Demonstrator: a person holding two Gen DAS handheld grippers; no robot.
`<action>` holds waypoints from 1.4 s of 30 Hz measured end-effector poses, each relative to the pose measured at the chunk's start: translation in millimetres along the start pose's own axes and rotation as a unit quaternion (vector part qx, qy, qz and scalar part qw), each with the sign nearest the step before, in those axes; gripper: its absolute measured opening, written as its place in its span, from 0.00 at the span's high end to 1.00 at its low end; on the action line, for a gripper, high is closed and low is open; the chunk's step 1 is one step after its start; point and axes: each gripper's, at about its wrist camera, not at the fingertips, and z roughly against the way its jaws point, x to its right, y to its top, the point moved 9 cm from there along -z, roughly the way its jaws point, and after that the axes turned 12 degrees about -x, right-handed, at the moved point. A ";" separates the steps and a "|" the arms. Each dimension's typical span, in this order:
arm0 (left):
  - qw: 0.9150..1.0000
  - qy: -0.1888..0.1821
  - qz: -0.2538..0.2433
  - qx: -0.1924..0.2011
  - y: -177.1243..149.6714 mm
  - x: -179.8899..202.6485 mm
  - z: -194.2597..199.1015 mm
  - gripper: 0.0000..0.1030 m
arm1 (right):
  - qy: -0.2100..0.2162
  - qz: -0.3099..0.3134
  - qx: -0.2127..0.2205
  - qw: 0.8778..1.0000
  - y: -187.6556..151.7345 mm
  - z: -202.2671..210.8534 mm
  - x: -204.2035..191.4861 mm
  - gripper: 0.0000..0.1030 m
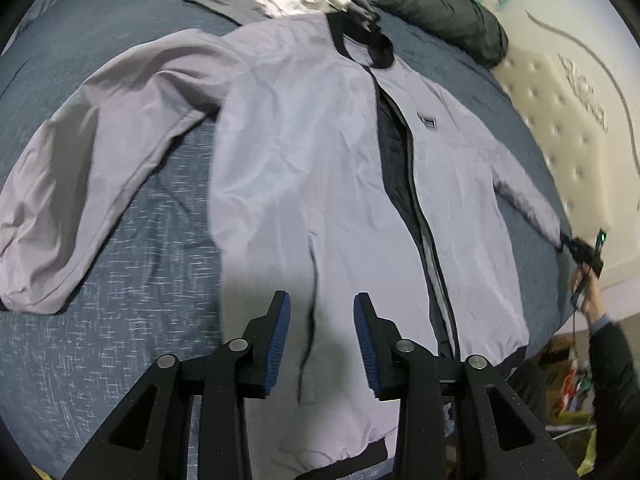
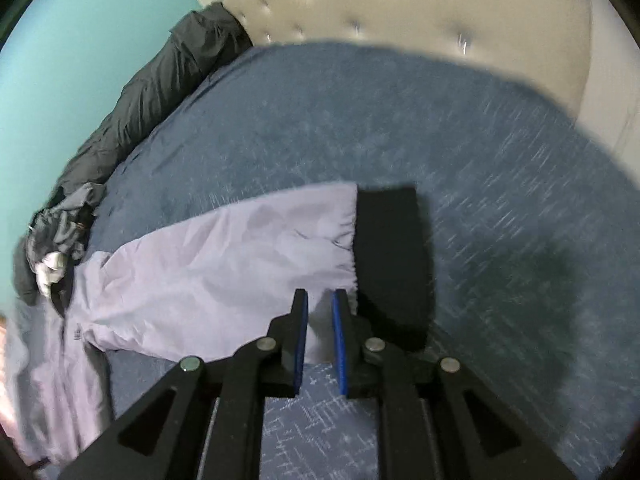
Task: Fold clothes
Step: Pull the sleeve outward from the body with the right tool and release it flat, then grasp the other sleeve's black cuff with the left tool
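Lying flat on the blue bedspread [image 1: 120, 360], lilac jacket [image 1: 300, 180] — light, slippery, limp — right gripper [image 2: 320, 300] clenched on its sleeve [image 2: 240, 256] near the black cuff [image 2: 388, 248], left gripper [image 1: 322, 316] released above the hem.

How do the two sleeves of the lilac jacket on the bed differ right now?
The right sleeve lies stretched out straight, with the right gripper at its black cuff, jaws narrowly apart around the fabric. The left sleeve is bent, curving down along the bedspread, with nothing near it; the left gripper hangs open over the jacket's hem. Both are the same lilac fabric, flat on the bed.
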 end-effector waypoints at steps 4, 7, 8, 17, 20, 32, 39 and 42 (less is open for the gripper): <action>1.000 0.005 0.026 0.015 -5.2 -31.7 14.2 0.52 | 0.056 0.039 0.002 0.998 -18.6 15.8 -57.3 0.89; 0.998 0.015 0.053 0.028 -12.5 -66.1 26.8 0.51 | 0.096 0.063 -0.013 0.993 -44.6 15.0 -108.9 0.89; 0.997 0.018 0.062 0.032 -15.0 -77.6 31.1 0.49 | 0.108 0.068 -0.019 0.992 -53.9 13.4 -123.9 0.89; 0.982 0.059 0.158 0.080 -37.3 -194.0 74.2 0.41 | 0.178 0.132 -0.080 0.972 -133.2 -13.3 -256.9 0.84; 0.975 0.065 0.186 0.100 -36.9 -224.2 88.5 0.37 | 0.176 0.156 -0.091 0.968 -151.4 -15.1 -280.5 0.83; 0.961 0.057 0.251 0.101 -27.9 -296.8 77.8 0.35 | 0.142 0.174 -0.104 0.969 -160.8 -13.5 -287.2 0.78; 0.963 0.053 0.246 0.095 -29.6 -303.5 55.5 0.47 | 0.120 0.175 -0.116 0.970 -167.2 -20.2 -275.5 0.78; 0.965 0.047 0.237 0.101 -29.5 -303.0 56.1 0.54 | 0.116 0.175 -0.121 0.970 -170.4 -22.0 -274.4 0.78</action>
